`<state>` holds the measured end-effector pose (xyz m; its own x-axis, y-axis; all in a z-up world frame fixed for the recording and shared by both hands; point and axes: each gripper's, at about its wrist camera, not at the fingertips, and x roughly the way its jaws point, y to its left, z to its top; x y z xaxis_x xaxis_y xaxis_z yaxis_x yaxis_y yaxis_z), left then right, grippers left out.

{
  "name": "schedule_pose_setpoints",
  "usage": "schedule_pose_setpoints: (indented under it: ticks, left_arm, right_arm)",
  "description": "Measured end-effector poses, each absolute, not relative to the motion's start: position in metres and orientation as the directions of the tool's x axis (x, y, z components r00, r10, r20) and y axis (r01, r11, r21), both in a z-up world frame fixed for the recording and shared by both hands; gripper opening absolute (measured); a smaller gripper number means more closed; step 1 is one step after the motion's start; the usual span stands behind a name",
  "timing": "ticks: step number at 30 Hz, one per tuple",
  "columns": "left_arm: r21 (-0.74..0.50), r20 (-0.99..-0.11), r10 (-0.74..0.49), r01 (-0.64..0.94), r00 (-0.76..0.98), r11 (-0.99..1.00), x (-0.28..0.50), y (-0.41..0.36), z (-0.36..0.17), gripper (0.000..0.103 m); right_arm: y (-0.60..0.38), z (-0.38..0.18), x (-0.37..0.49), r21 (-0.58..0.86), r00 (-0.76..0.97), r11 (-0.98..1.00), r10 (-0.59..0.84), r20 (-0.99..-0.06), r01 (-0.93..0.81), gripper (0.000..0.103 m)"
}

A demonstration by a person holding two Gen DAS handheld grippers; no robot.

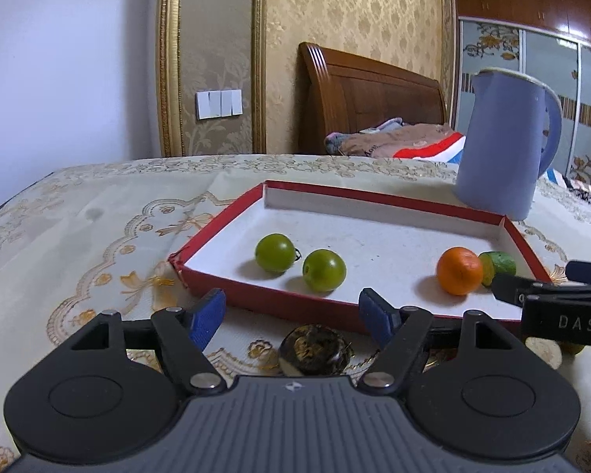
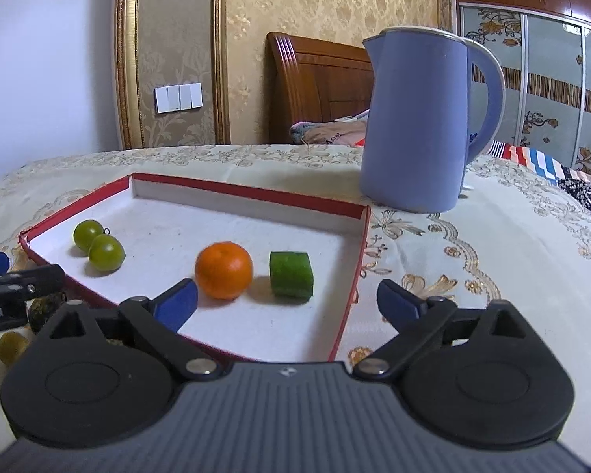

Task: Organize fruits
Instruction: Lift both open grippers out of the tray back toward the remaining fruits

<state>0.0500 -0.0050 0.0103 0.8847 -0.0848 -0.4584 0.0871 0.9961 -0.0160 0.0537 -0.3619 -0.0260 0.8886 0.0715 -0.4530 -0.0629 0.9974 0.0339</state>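
Counter cloth under red tray (image 2: 350, 276); green chunk (image 2: 290, 274) lies flat, cut ends sideways beside orange (image 2: 223, 270). Your left tool (image 1: 291, 315) and right tool (image 2: 287, 303) both wide, empty.

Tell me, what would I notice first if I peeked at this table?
Probably the bright orange fruit inside the red tray, right beside a green cut piece. Two round green fruits sit together at the tray's left end. Behind the tray's far right corner stands a tall blue kettle on the patterned tablecloth.
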Motion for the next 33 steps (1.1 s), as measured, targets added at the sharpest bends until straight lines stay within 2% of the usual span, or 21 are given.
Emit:
schedule_pose_setpoints:
  ticks: [10, 25, 33]
  left_arm:
    - [-0.062, -0.471, -0.095, 0.074, 0.877, 0.995, 0.038, 0.011, 0.009, 0.075]
    - [-0.026, -0.468, -0.097, 0.096, 0.878, 0.995, 0.019, 0.012, 0.007, 0.075]
    - [-0.025, -0.468, -0.113, 0.114, 0.876, 0.993, 0.011, 0.013, 0.005, 0.078]
  right_arm:
    - [-0.372, -0.023, 0.033, 0.081, 0.899, 0.994, 0.096, -0.428, -0.068, 0.102]
    - [-0.376, -0.025, 0.019, 0.097, 0.891, 0.992, 0.112, -0.440, -0.076, 0.103]
    - [-0.388, -0.031, 0.003, 0.152, 0.881, 0.985, 0.138, -0.453, -0.076, 0.103]
